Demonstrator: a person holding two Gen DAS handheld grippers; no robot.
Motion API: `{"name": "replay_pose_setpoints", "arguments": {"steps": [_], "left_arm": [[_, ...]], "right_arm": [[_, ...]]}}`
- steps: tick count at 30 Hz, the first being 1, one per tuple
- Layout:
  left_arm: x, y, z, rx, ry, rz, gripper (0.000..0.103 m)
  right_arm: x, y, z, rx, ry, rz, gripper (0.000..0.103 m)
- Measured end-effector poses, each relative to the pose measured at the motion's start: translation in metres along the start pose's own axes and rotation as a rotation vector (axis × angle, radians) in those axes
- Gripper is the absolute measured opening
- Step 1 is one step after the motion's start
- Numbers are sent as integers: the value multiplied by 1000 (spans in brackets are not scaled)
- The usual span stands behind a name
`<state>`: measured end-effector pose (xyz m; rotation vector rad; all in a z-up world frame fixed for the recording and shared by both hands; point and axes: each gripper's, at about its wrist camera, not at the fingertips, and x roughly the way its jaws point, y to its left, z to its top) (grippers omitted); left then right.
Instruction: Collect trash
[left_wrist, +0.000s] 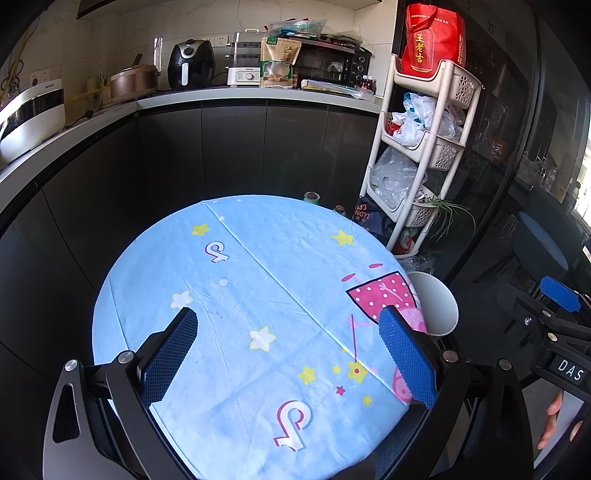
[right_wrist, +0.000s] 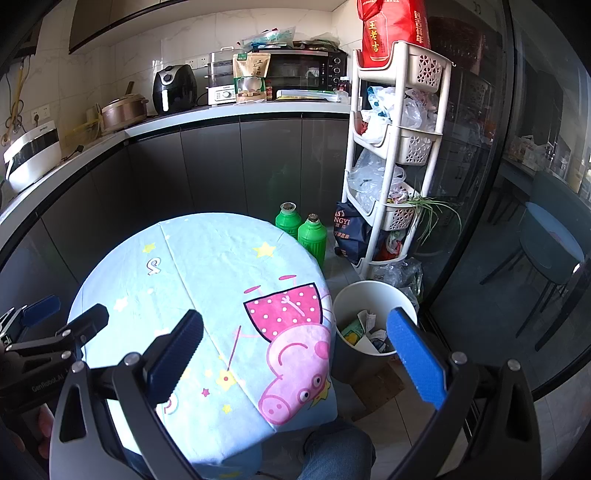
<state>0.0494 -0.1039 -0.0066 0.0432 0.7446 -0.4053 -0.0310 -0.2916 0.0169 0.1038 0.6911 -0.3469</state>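
**Blue-padded grippers both empty over cleared table, trash in bin**

Blue pads wide apart on the left gripper (left_wrist: 288, 328), nothing between them; it hangs above the table (left_wrist: 147, 266). Right gripper (right_wrist: 295, 332) likewise spread and empty, hanging over the table's right edge. Cartoon-pig tablecloth (right_wrist: 295, 354) shows no loose litter in either view. White bin (right_wrist: 347, 295) stands on the floor just right of the table, crumpled paper and wrappers (right_wrist: 364, 326) inside. Two green bottles (right_wrist: 312, 232) behind the table, white rack (right_wrist: 397, 110) past the bin.

Judgement: collecting looks finished or nearly so. Next move calls for scanning the floor beside the table for leftovers, otherwise stopping.
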Motion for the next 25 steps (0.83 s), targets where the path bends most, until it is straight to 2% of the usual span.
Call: {"name": "replay_pose_setpoints", "arguments": {"steps": [25], "left_arm": [[-2,-1,0,15,-6,9,95]], "right_arm": [[0,0,0,-1,1,0,100]]}}
